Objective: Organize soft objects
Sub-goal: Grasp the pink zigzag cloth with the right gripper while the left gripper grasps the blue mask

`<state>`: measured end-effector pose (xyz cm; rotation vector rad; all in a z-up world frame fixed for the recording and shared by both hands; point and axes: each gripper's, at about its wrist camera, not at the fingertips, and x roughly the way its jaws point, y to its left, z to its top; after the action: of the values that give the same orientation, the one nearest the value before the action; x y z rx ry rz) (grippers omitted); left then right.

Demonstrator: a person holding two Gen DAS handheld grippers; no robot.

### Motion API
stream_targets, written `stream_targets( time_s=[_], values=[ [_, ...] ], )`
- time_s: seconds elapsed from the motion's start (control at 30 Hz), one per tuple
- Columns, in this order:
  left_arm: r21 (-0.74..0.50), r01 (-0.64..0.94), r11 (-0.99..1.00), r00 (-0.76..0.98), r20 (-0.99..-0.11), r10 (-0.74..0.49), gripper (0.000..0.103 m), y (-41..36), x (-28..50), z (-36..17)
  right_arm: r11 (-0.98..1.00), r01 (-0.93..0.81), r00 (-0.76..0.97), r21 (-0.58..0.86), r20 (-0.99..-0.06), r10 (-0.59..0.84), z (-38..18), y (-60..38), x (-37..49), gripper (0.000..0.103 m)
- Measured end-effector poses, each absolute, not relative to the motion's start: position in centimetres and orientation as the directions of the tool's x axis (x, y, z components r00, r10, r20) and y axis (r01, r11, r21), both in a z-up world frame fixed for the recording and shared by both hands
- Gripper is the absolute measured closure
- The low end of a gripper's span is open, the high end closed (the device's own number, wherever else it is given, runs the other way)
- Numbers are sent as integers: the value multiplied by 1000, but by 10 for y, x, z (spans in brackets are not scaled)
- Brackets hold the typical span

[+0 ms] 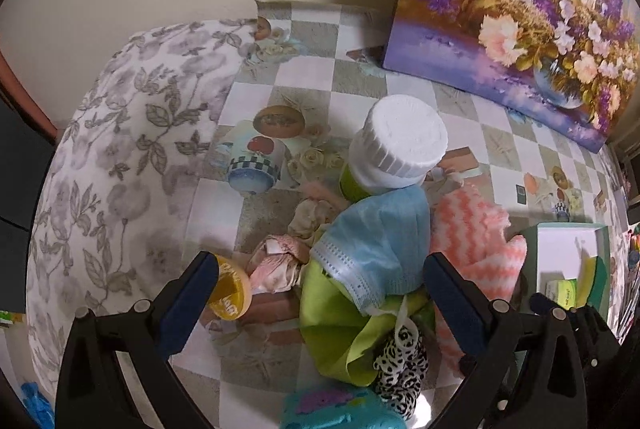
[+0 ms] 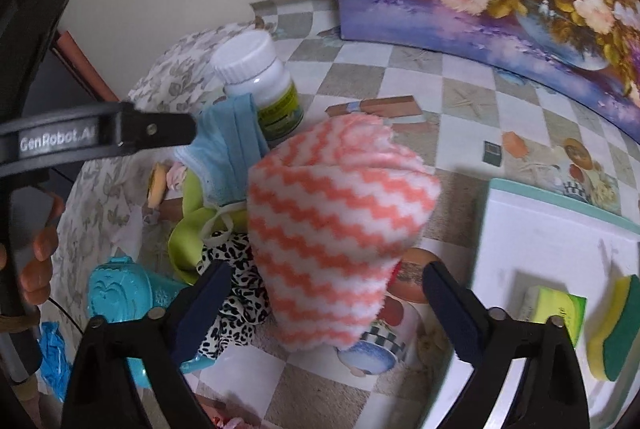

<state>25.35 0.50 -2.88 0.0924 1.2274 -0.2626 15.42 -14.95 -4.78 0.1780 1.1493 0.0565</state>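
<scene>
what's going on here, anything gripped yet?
A person is sorting a pile of soft items on a checkered tablecloth. Both grippers are open and hold nothing. The left gripper is over the blue face mask lying on a green cloth. The right gripper frames the pink zigzag cloth. A white box to the right already holds a sponge.

We see a coral-and-white zigzag cloth (image 2: 336, 225) at centre frame, a pale blue face mask (image 1: 372, 245) over lime-green fabric (image 1: 340, 321), and a black-and-white leopard-print piece (image 1: 400, 365). The surface (image 1: 312, 69) wears a grey-and-white checked cover; upper right, a painting (image 1: 520, 1) shows purple and peach flowers.
</scene>
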Motion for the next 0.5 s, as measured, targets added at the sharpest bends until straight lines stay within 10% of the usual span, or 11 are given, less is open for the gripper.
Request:
stream_targets(
  time_s=[0.3, 0.5],
  values=[
    [-54, 286, 957, 267, -954, -134, 3, -17, 267, -52, 983, 59, 385, 172, -913, 136, -63, -150, 163, 27],
    [-106, 285, 953, 226, -958, -175, 38, -22, 270, -60, 978, 52, 389, 203, -906, 167, -62, -154, 163, 64]
  ],
)
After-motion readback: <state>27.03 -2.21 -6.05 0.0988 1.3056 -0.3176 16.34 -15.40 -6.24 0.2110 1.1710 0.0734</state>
